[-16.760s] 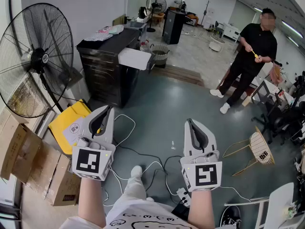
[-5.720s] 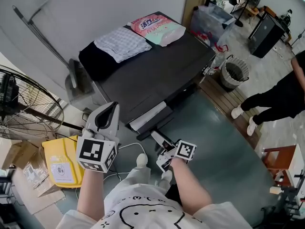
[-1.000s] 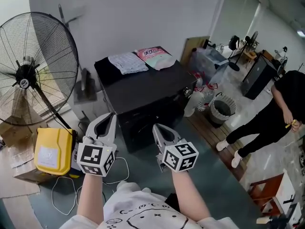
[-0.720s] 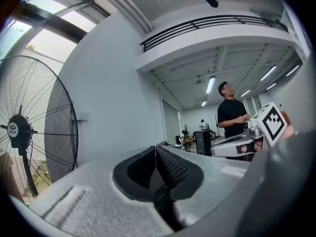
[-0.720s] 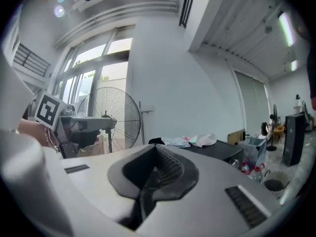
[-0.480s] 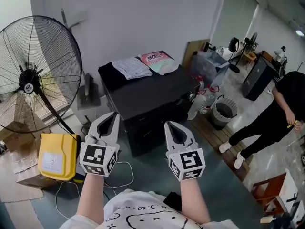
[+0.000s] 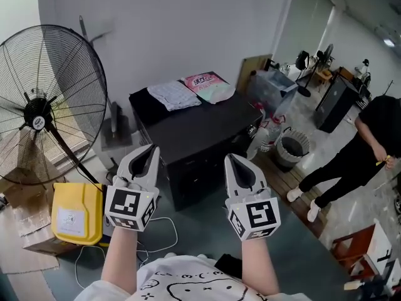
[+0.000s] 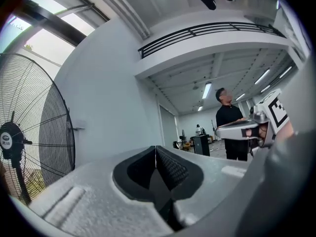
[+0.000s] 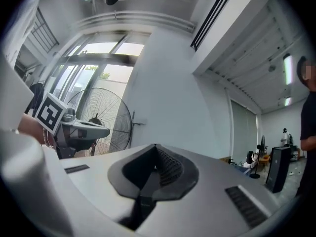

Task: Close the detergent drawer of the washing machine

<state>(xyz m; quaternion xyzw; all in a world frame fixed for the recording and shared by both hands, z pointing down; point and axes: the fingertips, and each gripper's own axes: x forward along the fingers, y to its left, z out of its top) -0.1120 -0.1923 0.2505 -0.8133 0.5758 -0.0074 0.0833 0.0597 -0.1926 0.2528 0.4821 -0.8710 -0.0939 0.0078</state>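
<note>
The black washing machine [image 7: 197, 127] stands against the white wall, seen from above in the head view. Its dark front [image 7: 199, 168] looks flush, and no drawer sticks out of it. My left gripper [image 7: 151, 150] is held level in front of the machine's left corner, jaws shut with nothing between them. My right gripper [image 7: 232, 159] hovers level before the right corner, also shut and empty. Neither touches the machine. In the left gripper view the pads [image 8: 168, 169] meet, and the right gripper [image 8: 243, 130] shows beside them. The right gripper view looks past its shut pads [image 9: 165, 168] at the wall.
A folded cloth [image 7: 175, 95] and a pink packet [image 7: 210, 85] lie on the machine's top. A large floor fan [image 7: 45, 105] stands left, with a yellow box [image 7: 76, 212] and cables below it. A bin [image 7: 290, 148] and a person in black [image 7: 369, 144] are on the right.
Both grippers have risen in front of the machine. The right one has rolled upright and now sits level beside the left. The drawer that stood out earlier is no longer seen.
</note>
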